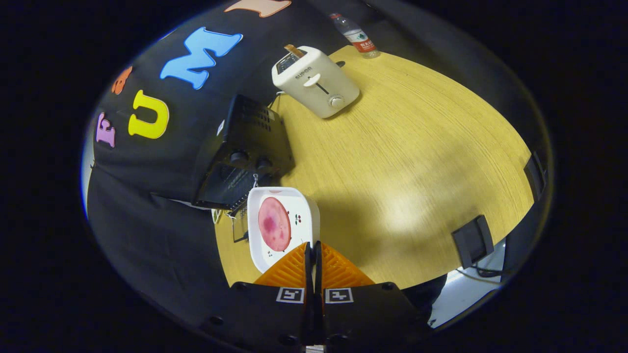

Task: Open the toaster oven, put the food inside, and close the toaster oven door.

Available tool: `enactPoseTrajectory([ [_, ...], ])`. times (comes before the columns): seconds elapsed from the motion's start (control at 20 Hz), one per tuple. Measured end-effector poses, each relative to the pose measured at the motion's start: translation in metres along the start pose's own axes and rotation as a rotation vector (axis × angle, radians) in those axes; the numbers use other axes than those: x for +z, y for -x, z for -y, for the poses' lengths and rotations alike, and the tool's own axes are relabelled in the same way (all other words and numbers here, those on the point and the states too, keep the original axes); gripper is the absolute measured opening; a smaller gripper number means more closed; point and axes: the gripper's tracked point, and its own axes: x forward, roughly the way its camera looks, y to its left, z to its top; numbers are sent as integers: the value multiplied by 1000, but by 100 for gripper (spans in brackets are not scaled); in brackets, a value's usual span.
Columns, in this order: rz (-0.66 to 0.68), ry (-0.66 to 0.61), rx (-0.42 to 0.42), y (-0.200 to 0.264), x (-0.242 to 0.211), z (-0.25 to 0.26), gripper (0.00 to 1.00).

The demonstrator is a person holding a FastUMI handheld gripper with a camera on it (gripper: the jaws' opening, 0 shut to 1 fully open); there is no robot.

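While pinched: pink slice point(274, 224), white plate point(302, 206).

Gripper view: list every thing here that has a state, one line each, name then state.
gripper: fingers shut on the plate's near rim
plate: held, carrying the food, just in front of the toaster oven
food: a round pink slice lying flat on the plate
toaster oven: door open, hanging down, rack showing
toaster: upright, a slice sticking out of its slot
bottle: upright, capped, at the table's far edge
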Motion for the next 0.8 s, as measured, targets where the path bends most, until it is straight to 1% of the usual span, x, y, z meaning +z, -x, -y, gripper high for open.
enactPoseTrajectory([
  [0.15, 17, -30, 53, 12, -20, -29, 2],
  [0.35, 33, -65, 109, 12, -47, -66, 2],
  [0.65, -4, -76, 157, -2, -91, -117, 2],
  [0.8, -1, -75, 157, -12, -98, -135, 2],
])
